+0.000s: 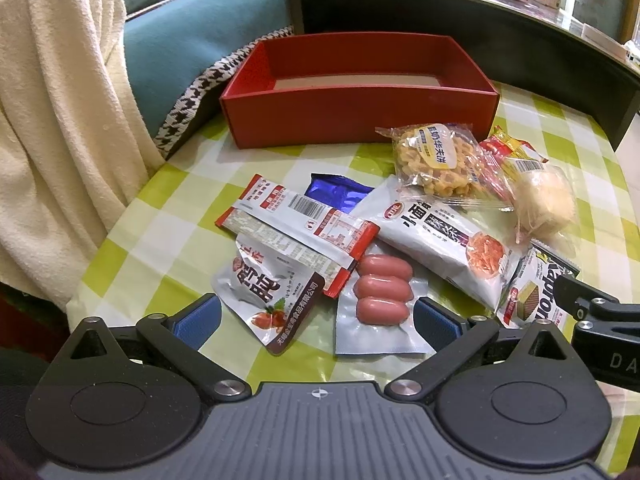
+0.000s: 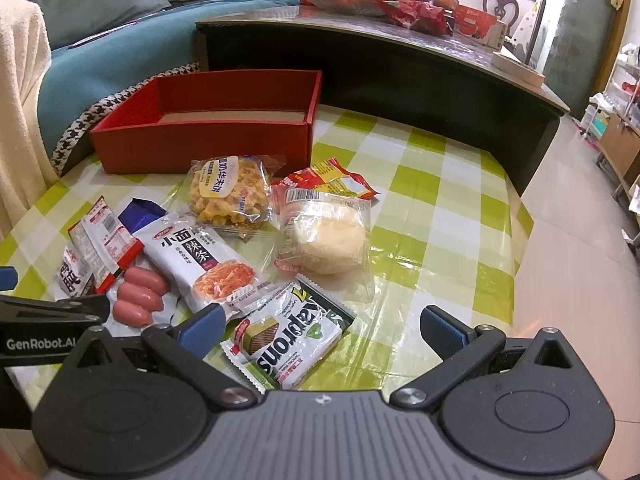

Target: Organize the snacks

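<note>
An empty red box (image 1: 360, 108) (image 2: 208, 136) stands at the far side of the green-checked table. Several snack packs lie in front of it: a sausage pack (image 1: 382, 294) (image 2: 140, 294), a silver chicken-foot pouch (image 1: 272, 296), a red-and-white sachet (image 1: 296, 226), a white spicy-strip bag (image 1: 444, 240) (image 2: 208, 260), a waffle biscuit pack (image 1: 436, 160) (image 2: 230, 192), a bread bun (image 1: 544, 204) (image 2: 328, 240) and a Kaprons wafer pack (image 2: 288, 336). My left gripper (image 1: 318, 320) is open above the sausages and pouch. My right gripper (image 2: 324, 328) is open over the wafer pack.
A cream blanket (image 1: 52, 120) and teal sofa (image 1: 188, 48) lie left. A dark coffee table (image 2: 380, 76) with apples and red packets stands behind the box. The table edge and tiled floor (image 2: 580, 280) are to the right.
</note>
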The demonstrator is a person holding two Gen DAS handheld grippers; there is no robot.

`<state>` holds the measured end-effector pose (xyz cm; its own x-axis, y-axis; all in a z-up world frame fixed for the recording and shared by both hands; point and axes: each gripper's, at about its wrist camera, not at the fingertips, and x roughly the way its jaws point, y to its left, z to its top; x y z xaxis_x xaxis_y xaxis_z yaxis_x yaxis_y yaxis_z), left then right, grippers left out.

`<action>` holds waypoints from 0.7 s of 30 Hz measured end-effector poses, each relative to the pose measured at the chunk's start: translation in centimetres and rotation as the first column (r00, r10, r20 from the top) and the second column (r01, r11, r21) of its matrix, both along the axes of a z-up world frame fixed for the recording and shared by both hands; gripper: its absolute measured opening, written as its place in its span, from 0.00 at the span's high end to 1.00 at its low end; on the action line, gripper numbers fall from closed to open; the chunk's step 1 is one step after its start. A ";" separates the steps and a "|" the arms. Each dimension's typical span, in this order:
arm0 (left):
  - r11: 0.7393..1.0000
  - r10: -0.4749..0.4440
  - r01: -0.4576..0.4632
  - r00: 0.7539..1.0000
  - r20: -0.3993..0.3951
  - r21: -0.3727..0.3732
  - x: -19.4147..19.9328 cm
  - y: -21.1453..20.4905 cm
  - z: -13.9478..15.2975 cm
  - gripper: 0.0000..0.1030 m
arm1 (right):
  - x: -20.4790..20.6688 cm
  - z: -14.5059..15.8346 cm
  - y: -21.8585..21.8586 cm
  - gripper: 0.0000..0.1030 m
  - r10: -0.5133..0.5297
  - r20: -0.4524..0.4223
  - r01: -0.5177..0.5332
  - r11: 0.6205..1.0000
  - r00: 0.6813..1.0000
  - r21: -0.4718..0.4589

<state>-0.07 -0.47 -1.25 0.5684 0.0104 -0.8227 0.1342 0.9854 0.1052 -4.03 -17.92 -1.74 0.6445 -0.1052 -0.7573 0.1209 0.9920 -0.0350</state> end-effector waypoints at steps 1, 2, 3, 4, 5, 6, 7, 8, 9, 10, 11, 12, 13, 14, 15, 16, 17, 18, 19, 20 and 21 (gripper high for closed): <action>1.000 0.000 0.000 1.000 0.000 0.000 0.0 0.0 0.0 0.00 | 0.0 0.0 0.0 0.00 0.000 0.001 0.000 1.000 1.000 -0.001; 1.000 0.000 0.000 1.000 0.000 0.000 0.0 0.0 0.0 0.00 | 0.0 0.0 0.0 0.00 0.000 0.000 0.000 1.000 1.000 0.002; 1.000 0.000 0.000 1.000 0.000 0.000 0.0 0.0 0.0 0.00 | 0.0 0.0 0.0 0.00 0.000 0.001 0.000 1.000 1.000 0.002; 1.000 0.000 0.000 1.000 0.000 0.000 0.0 0.0 0.0 0.00 | 0.0 0.0 0.0 0.00 0.001 0.001 -0.001 1.000 1.000 0.000; 1.000 -0.001 0.001 1.000 0.000 0.000 0.0 0.0 0.0 0.00 | 0.0 0.0 0.0 0.00 0.001 0.000 -0.001 1.000 1.000 0.000; 1.000 -0.001 0.001 1.000 -0.001 0.000 0.0 0.0 0.0 0.00 | 0.0 0.0 0.0 0.00 0.001 0.000 -0.001 1.000 1.000 -0.001; 1.000 0.000 0.000 1.000 0.000 0.000 0.0 0.0 0.0 0.00 | 0.0 0.0 0.0 0.00 0.003 0.000 -0.003 1.000 1.000 -0.002; 1.000 0.000 0.000 1.000 0.000 0.000 0.0 0.0 0.0 0.00 | -0.1 0.1 0.0 0.00 0.003 0.000 -0.003 1.000 1.000 -0.003; 1.000 0.000 0.000 1.000 -0.001 0.000 0.0 -0.1 0.0 0.00 | -0.1 0.1 0.1 0.00 0.003 0.002 -0.003 1.000 1.000 -0.004; 1.000 0.000 0.000 1.000 -0.001 0.000 0.0 -0.1 0.0 0.00 | -0.1 0.1 0.1 0.00 0.003 0.002 -0.003 1.000 1.000 -0.005; 1.000 0.001 -0.001 1.000 -0.001 -0.001 0.0 -0.1 0.0 0.00 | -0.1 0.1 0.1 0.00 0.004 0.002 -0.004 1.000 1.000 -0.006; 1.000 0.001 -0.001 1.000 -0.002 -0.001 0.0 -0.2 0.0 0.00 | -0.1 0.1 0.1 0.00 0.003 0.002 -0.003 1.000 1.000 -0.006; 1.000 0.001 -0.001 1.000 -0.002 -0.002 -0.1 -0.2 -0.1 0.00 | -0.1 0.1 0.0 0.00 0.004 0.001 -0.004 1.000 1.000 -0.007; 1.000 0.000 0.000 1.000 -0.002 -0.002 -0.1 -0.3 -0.1 0.00 | -0.1 0.1 0.1 0.00 0.005 0.000 -0.005 1.000 1.000 -0.007; 1.000 0.000 0.000 1.000 -0.002 -0.002 -0.1 -0.3 -0.1 0.00 | -0.1 0.1 0.1 0.00 0.005 0.000 -0.005 1.000 1.000 -0.008; 1.000 0.000 0.000 1.000 -0.003 -0.002 -0.1 -0.3 -0.1 0.00 | -0.1 0.1 0.1 0.00 0.006 0.001 -0.006 1.000 1.000 -0.009; 1.000 0.000 -0.001 1.000 -0.003 -0.002 -0.1 -0.3 -0.1 0.00 | -0.1 0.1 0.1 0.00 0.006 0.001 -0.006 1.000 1.000 -0.010; 1.000 0.000 0.000 1.000 -0.004 -0.003 -0.1 -0.3 -0.1 0.00 | -0.1 0.0 0.2 0.00 0.006 0.001 -0.006 1.000 1.000 -0.011; 1.000 0.000 0.000 1.000 -0.004 -0.003 -0.1 -0.3 -0.1 0.00 | -0.1 0.0 0.2 0.00 0.007 0.000 -0.007 1.000 1.000 -0.012; 1.000 -0.002 0.002 1.000 -0.005 -0.004 -0.1 -0.3 -0.1 0.00 | -0.1 0.0 0.2 0.00 0.007 0.000 -0.007 1.000 1.000 -0.013; 1.000 -0.003 0.003 1.000 -0.005 -0.005 -0.2 -0.3 -0.1 0.00 | -0.1 0.0 0.2 0.00 0.007 0.000 -0.007 1.000 1.000 -0.014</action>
